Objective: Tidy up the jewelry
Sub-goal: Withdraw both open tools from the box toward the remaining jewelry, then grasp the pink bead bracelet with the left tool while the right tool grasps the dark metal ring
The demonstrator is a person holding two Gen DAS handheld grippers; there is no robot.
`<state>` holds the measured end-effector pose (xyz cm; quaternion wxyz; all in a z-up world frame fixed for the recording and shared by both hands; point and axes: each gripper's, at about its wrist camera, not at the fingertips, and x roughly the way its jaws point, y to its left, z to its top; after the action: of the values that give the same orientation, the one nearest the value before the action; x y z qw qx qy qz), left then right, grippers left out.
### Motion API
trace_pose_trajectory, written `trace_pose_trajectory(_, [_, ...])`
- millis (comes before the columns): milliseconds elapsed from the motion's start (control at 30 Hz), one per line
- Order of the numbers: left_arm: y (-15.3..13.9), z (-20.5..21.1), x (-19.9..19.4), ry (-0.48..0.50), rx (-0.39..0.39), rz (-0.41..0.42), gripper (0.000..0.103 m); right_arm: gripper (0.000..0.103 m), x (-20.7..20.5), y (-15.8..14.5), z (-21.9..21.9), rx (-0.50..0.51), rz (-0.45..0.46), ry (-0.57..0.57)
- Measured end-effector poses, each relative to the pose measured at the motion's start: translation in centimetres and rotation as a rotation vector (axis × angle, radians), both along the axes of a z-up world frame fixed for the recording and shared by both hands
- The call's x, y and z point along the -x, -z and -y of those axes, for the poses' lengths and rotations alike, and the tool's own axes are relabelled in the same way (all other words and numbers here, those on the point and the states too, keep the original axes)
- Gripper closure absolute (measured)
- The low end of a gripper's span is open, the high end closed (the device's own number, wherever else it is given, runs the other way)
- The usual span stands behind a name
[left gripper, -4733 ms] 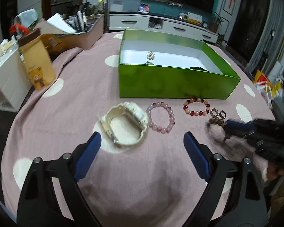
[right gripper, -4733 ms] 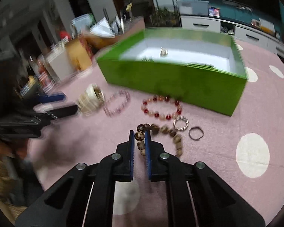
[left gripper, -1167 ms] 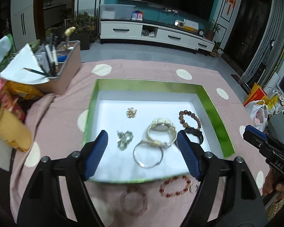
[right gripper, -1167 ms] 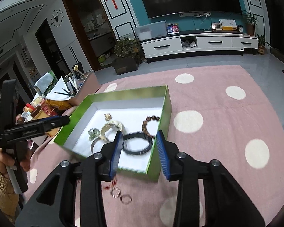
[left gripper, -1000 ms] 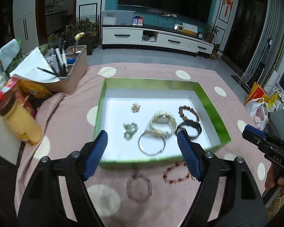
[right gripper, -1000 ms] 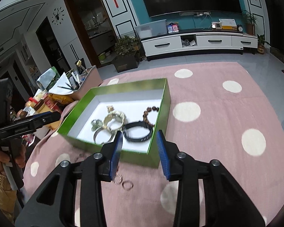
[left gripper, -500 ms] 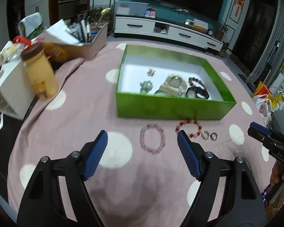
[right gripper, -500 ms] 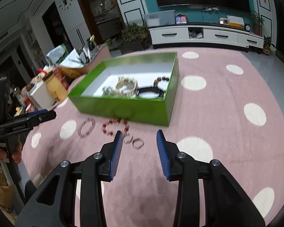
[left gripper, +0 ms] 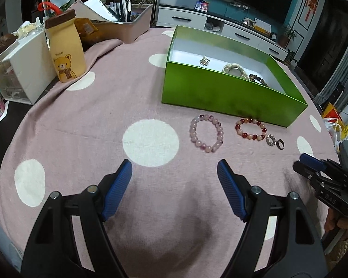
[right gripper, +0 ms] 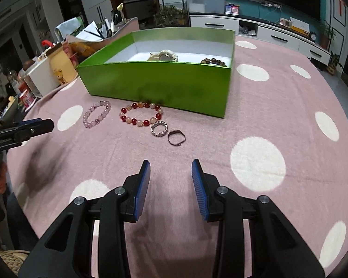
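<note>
A green box [left gripper: 222,92] [right gripper: 164,85] stands on the pink dotted cloth and holds a cream watch [left gripper: 234,69] [right gripper: 165,55], a brown bead bracelet [right gripper: 213,61] and a small gold piece [left gripper: 204,60]. In front of it lie a pale pink bead bracelet [left gripper: 206,133] [right gripper: 96,114], a red and white bead bracelet [left gripper: 250,129] [right gripper: 140,114], a sparkly ring [left gripper: 270,139] [right gripper: 159,128] and a dark ring [left gripper: 280,144] [right gripper: 176,137]. My left gripper [left gripper: 174,173] is open and empty, short of the pink bracelet. My right gripper [right gripper: 170,173] is open and empty, just short of the rings.
At the left stand a yellow bear bottle [left gripper: 66,48], a white drawer unit [left gripper: 23,67] and a tray of pens and papers [left gripper: 125,23]. Each gripper shows in the other's view, the right gripper [left gripper: 322,180] and the left gripper [right gripper: 18,132], with a hand behind.
Both grippers have drawn back from over the box and sunk toward the cloth. The watch and brown bracelet that lay on the cloth several seconds ago are in the box.
</note>
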<state>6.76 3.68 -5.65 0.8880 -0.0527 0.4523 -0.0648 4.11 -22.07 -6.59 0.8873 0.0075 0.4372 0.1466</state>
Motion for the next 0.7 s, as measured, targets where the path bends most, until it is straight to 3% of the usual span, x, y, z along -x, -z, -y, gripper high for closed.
trace_pose_trajectory(367, [0.8, 0.3, -0.9, 0.018, 0.001, -0.013, 0.026, 0.066, -3.8, 1.1, -1.4, 0.085, -0.003, -0.042])
trace_pose_trajectory(500, [0.9, 0.4, -1.4, 0.020, -0.001, -0.016, 0.026, 0.081, -4.3, 1.3, -2.1, 0.111, 0.004, -0.068])
trace_pose_trajectory(700, [1.4, 0.6, -2.8, 0.018, -0.008, -0.021, 0.026, 0.083, -4.0, 1.2, -2.0, 0.095, 0.007, -0.060])
